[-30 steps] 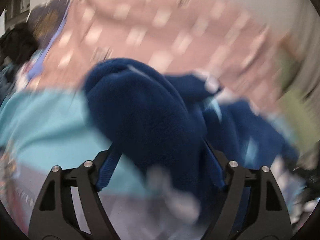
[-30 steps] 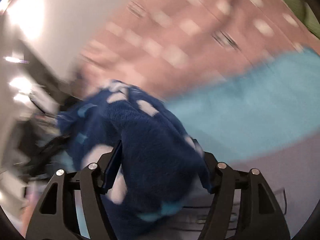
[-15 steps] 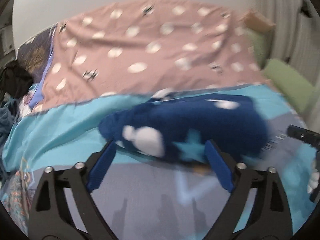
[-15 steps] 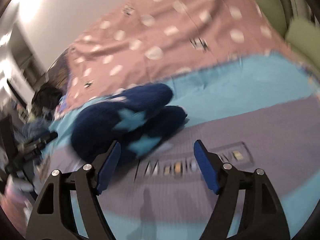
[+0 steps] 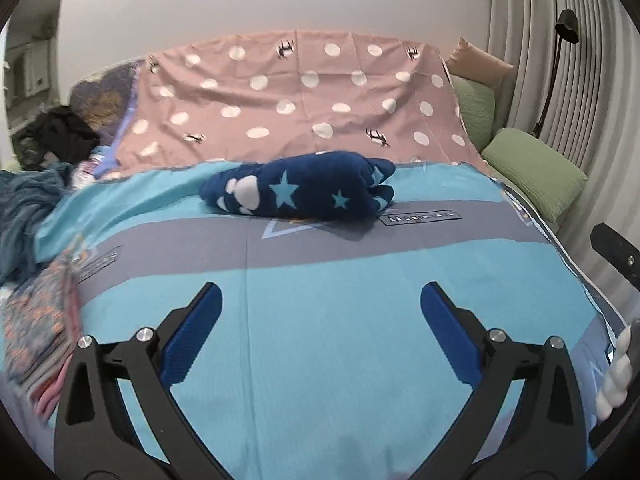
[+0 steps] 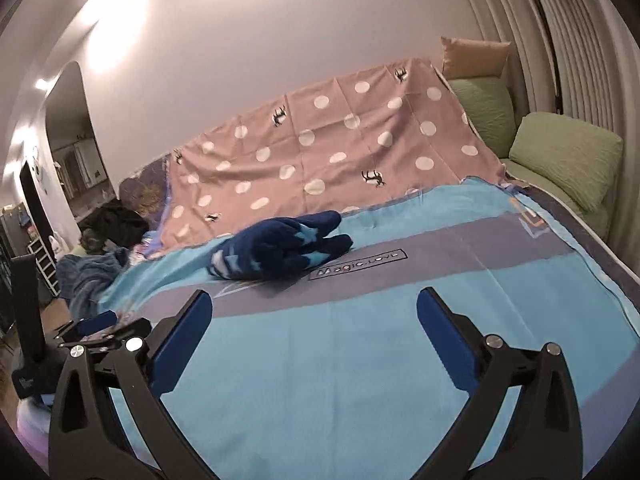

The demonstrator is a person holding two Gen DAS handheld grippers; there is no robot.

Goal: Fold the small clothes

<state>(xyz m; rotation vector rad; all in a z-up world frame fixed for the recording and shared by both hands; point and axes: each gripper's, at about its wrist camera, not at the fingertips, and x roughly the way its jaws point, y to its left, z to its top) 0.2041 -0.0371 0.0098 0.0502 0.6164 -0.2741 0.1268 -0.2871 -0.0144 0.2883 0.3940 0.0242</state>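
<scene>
- Navy fleece garment with pale blue stars (image 5: 304, 194), bundled into a soft roll, lay on the bed's turquoise-and-grey cover (image 5: 320, 340), near the pink dotted sheet (image 5: 300, 92).
- Its long axis ran left to right across both views.
- Left hand-held gripper (image 5: 320, 308) and right hand-held gripper (image 6: 314, 312) were opening wide, nothing between their jaws.
- Bundle sat ahead of both, well apart; neither looked clearly nearer.

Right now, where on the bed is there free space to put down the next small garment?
The turquoise band between the navy star bundle and the open tools is bare. The grey stripe right of the bundle is free too. The left edge is crowded: a patterned pile and blue-grey clothes.
</scene>
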